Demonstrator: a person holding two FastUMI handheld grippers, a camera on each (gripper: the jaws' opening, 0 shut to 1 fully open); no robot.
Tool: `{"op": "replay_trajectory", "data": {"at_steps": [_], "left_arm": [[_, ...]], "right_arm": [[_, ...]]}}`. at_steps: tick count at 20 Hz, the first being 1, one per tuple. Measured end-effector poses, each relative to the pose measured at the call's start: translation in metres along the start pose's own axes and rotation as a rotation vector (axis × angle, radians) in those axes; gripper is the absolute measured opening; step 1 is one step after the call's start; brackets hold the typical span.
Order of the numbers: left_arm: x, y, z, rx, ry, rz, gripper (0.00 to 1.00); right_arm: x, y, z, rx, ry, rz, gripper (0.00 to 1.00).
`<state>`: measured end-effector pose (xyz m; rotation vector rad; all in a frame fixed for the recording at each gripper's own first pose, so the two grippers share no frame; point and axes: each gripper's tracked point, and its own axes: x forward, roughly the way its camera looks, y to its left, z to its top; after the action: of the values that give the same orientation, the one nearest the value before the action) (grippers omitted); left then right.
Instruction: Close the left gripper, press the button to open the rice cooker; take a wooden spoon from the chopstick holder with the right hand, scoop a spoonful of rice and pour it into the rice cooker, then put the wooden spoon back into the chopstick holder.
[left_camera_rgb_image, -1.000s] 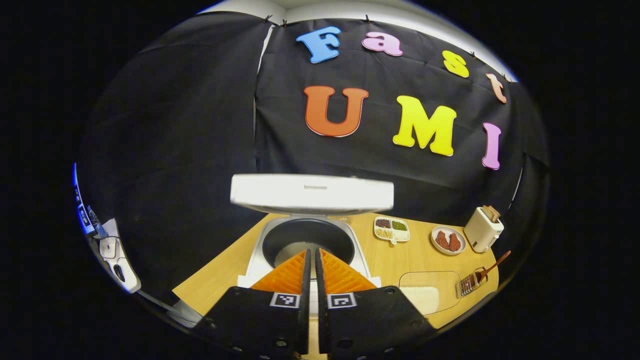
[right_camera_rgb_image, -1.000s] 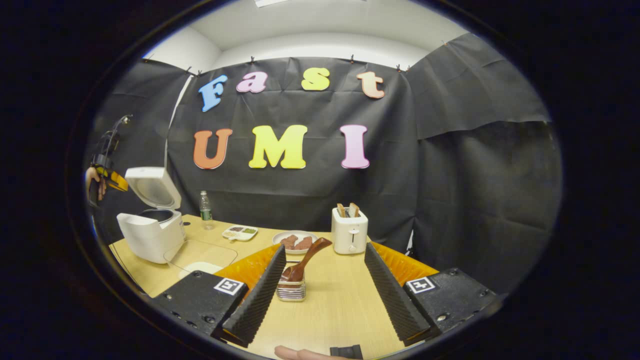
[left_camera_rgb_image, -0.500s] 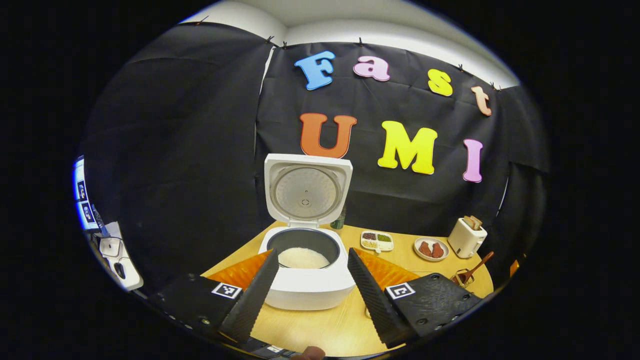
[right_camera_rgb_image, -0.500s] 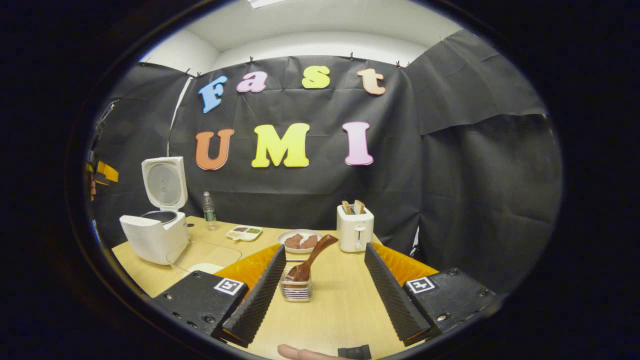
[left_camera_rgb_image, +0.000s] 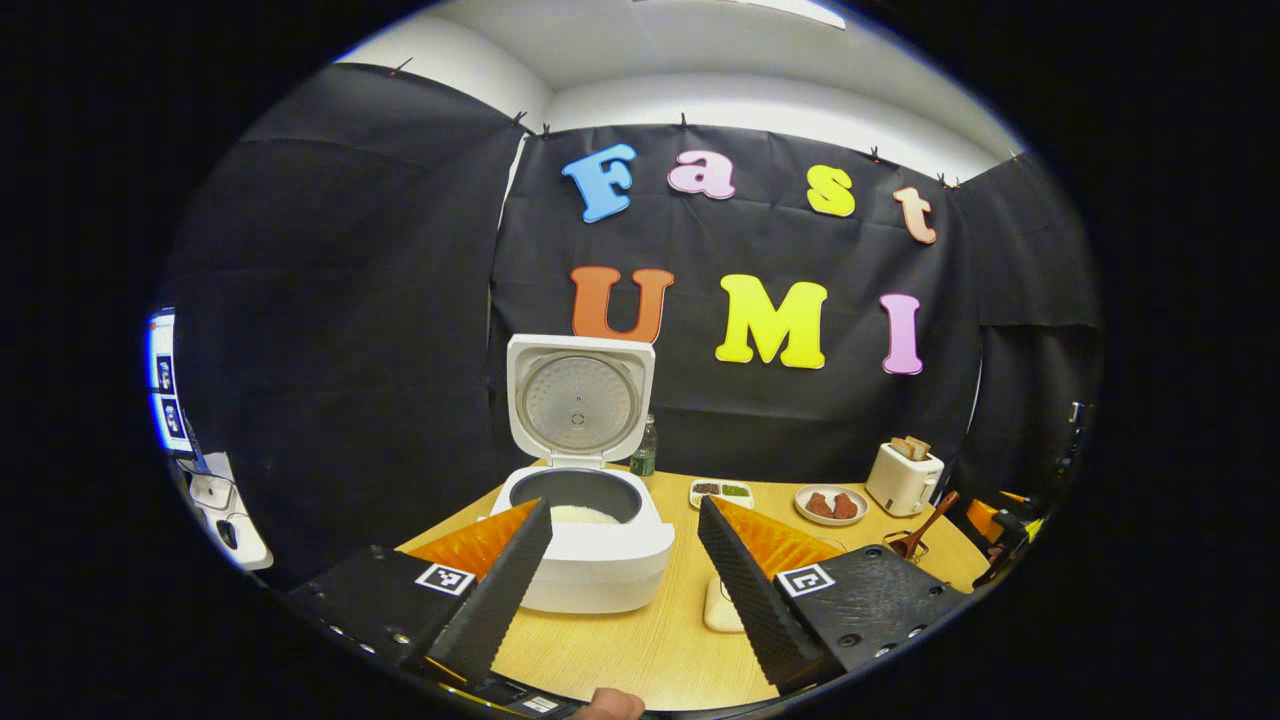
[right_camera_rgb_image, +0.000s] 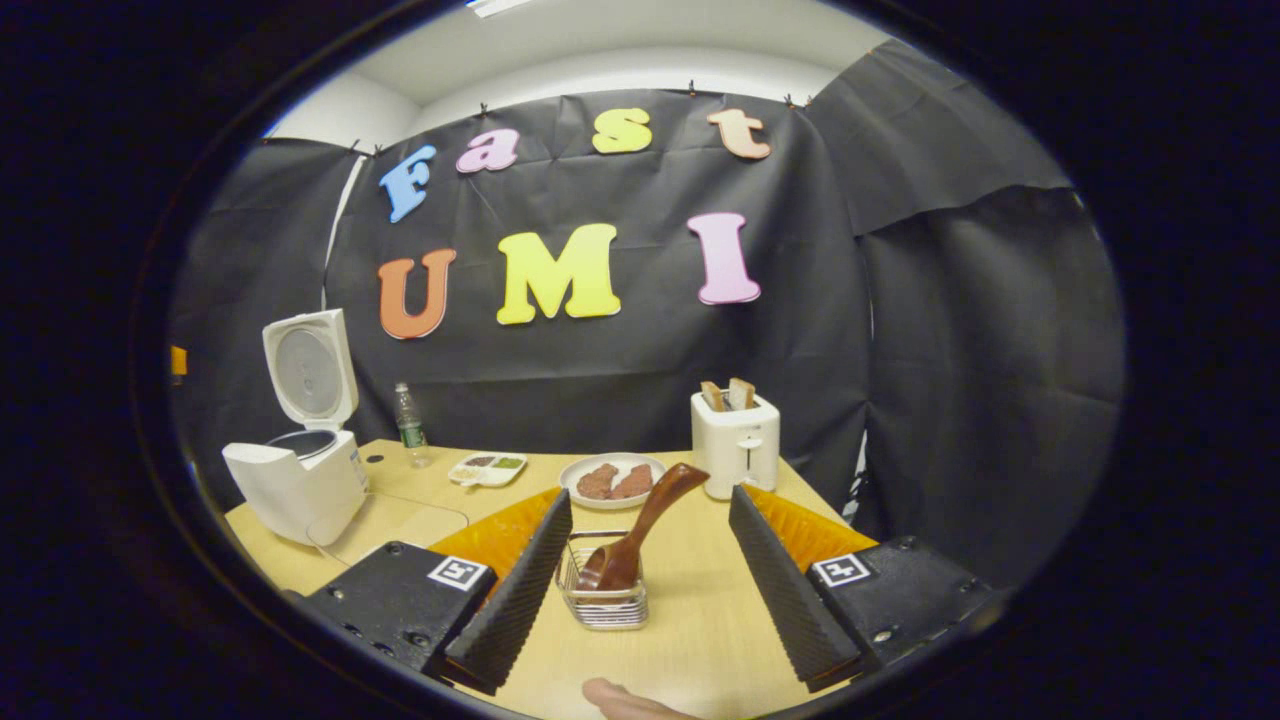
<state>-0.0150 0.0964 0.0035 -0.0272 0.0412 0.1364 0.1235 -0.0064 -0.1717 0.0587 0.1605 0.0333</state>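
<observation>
Both grippers now stand spread: our left gripper (left_camera_rgb_image: 620, 575) has pulled back from the white rice cooker (left_camera_rgb_image: 590, 545), lid up. Our right gripper (right_camera_rgb_image: 645, 570) has neared the brown wooden spoon (right_camera_rgb_image: 640, 530) in the wire chopstick holder (right_camera_rgb_image: 603, 600) at twelve o'clock; we grasp next.

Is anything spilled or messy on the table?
Nothing stands out. The white rice cooker stands with its lid up and rice inside. The brown wooden spoon leans in the wire chopstick holder; the white toaster stands upright, and no spill shows on the wooden table.
</observation>
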Motion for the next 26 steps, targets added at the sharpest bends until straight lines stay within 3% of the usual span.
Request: {"op": "replay_trajectory", "data": {"at_steps": [3, 7, 8, 9, 13, 15, 16, 17, 18, 20, 22, 23, 26], "left_arm": [[-0.023, -0.021, -0.011, 0.024, -0.01, -0.07, 0.94], [-0.054, -0.023, -0.013, 0.036, -0.034, -0.098, 0.94], [-0.061, -0.023, -0.012, 0.042, -0.048, -0.103, 0.94], [-0.069, -0.024, -0.014, 0.044, -0.062, -0.108, 0.94], [-0.092, -0.035, -0.02, 0.017, -0.083, -0.148, 0.94], [-0.096, -0.037, -0.027, 0.025, -0.071, -0.164, 0.94], [-0.098, -0.036, -0.029, 0.037, -0.065, -0.164, 0.94], [-0.098, -0.036, -0.031, 0.056, -0.071, -0.172, 0.94], [-0.095, -0.041, -0.031, 0.081, -0.089, -0.193, 0.94], [-0.088, -0.044, -0.042, 0.099, -0.073, -0.206, 0.94], [-0.086, -0.037, -0.054, 0.117, -0.056, -0.193, 0.94], [-0.084, -0.038, -0.057, 0.124, -0.05, -0.199, 0.94], [-0.079, -0.035, -0.061, 0.119, -0.039, -0.203, 0.93]], "right_arm": [[0.028, 0.008, -0.012, 0.015, 0.02, 0.048, 0.96], [0.062, -0.011, -0.031, 0.021, 0.071, -0.025, 1.0], [0.068, -0.011, -0.037, 0.019, 0.094, -0.027, 0.96], [0.076, -0.011, -0.046, 0.018, 0.125, -0.032, 1.0], [0.102, -0.005, -0.067, 0.102, 0.164, -0.006, 0.96], [0.112, 0.002, -0.075, 0.152, 0.178, 0.024, 0.85], [0.115, 0.006, -0.074, 0.172, 0.169, 0.043, 0.7], [0.116, 0.007, -0.071, 0.18, 0.153, 0.045, 0.63], [0.116, 0.002, -0.072, 0.183, 0.149, 0.025, 0.38], [0.114, 0.014, -0.063, 0.21, 0.137, 0.07, 0.22], [0.104, 0.018, -0.056, 0.181, 0.12, 0.083, 0.11], [0.1, 0.017, -0.049, 0.166, 0.1, 0.075, 0.16], [0.085, 0.022, -0.015, 0.096, 0.018, 0.061, 0.16]]}}
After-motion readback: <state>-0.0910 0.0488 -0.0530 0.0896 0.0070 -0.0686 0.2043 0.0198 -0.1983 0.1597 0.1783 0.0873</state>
